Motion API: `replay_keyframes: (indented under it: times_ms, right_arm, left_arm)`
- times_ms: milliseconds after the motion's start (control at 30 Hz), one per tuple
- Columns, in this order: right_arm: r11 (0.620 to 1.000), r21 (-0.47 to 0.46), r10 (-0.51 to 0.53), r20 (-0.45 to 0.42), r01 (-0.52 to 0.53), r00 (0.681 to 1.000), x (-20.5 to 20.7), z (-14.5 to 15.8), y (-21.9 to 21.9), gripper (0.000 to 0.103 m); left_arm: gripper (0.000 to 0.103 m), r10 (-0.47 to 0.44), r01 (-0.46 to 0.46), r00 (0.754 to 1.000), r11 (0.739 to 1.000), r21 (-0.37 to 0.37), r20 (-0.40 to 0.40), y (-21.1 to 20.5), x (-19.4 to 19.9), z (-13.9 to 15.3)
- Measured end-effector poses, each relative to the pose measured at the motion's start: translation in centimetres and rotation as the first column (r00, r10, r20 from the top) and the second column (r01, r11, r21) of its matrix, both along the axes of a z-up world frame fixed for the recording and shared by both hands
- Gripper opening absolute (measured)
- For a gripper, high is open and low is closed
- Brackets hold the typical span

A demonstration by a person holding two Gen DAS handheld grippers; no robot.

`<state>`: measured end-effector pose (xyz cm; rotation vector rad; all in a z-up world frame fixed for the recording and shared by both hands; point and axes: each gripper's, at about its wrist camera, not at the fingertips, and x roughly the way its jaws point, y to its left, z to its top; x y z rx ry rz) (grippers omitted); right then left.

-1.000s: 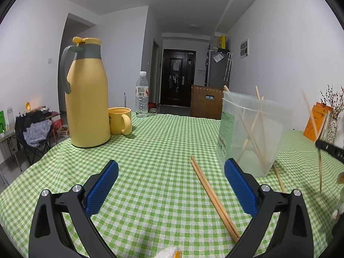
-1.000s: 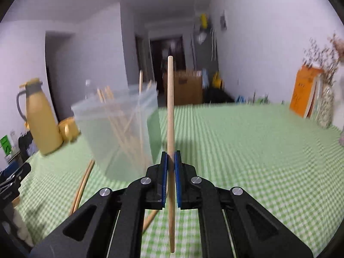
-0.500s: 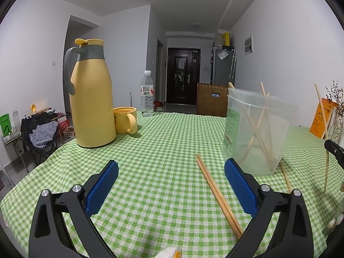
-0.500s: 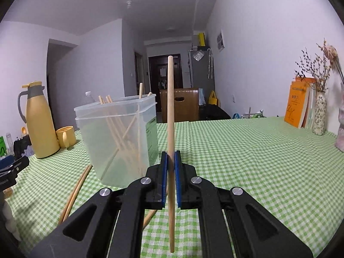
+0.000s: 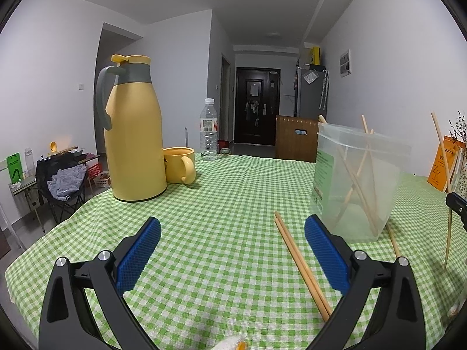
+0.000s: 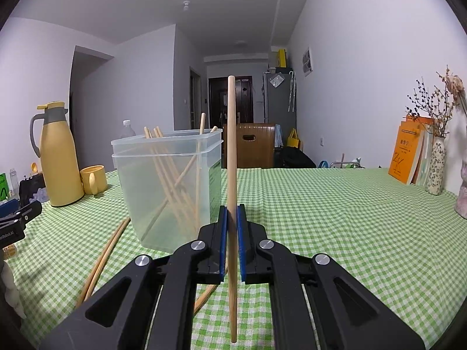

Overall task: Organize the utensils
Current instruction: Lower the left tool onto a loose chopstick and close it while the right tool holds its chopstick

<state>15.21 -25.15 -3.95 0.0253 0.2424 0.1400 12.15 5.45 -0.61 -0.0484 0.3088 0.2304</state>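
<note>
Right gripper [image 6: 230,227] clamps one chopstick [image 6: 231,151] upright beside the tub [image 6: 163,186], ready for dropping in; left gripper [image 5: 232,245] gapes empty over a loose pair [image 5: 300,265].

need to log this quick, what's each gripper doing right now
Left gripper: open, nothing between its fingers.
Right gripper: shut on an upright chopstick.

Plain white walls [image 6: 364,58] and a white ceiling [image 5: 262,3] frame a narrow hallway at the frame's centre ending in a dark wooden door [image 5: 257,106], with a grey refrigerator [image 5: 311,93] right of it, a brown wooden cabinet [image 5: 294,137] below, and a cluttered folding side table [image 5: 26,180] at lower left.
</note>
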Motion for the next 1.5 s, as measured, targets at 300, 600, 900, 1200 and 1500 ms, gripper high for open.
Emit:
replay_keyframes:
  times_ms: [300,600,900,1200,1500]
  right_arm:
    - [1.000,-0.006,0.002,-0.002,-0.002,1.000,0.0,0.0,0.2,0.007]
    - [1.000,-0.004,0.008,-0.001,-0.008,1.000,0.0,-0.1,0.4,0.007]
    - [1.000,-0.004,0.010,-0.001,-0.010,1.000,0.1,-0.1,0.5,0.007]
    - [1.000,-0.004,0.011,-0.002,-0.011,1.000,0.1,-0.1,0.6,0.007]
    - [1.000,-0.003,0.018,0.001,-0.018,1.000,0.0,-0.1,0.8,0.007]
  left_arm:
    - [0.096,0.030,-0.030,1.000,1.000,0.008,0.000,0.0,0.0,0.0]
    - [0.096,0.023,-0.021,0.999,0.999,0.028,-0.046,-0.2,0.9,-0.2]
    - [0.096,-0.019,0.021,0.995,1.000,0.017,-0.094,-0.9,1.8,1.4]
    - [0.096,-0.082,0.094,0.955,0.995,0.027,-0.285,-2.6,4.8,1.5]
    - [0.088,-0.125,0.163,0.880,0.986,0.043,-0.457,-4.5,7.8,-0.5]
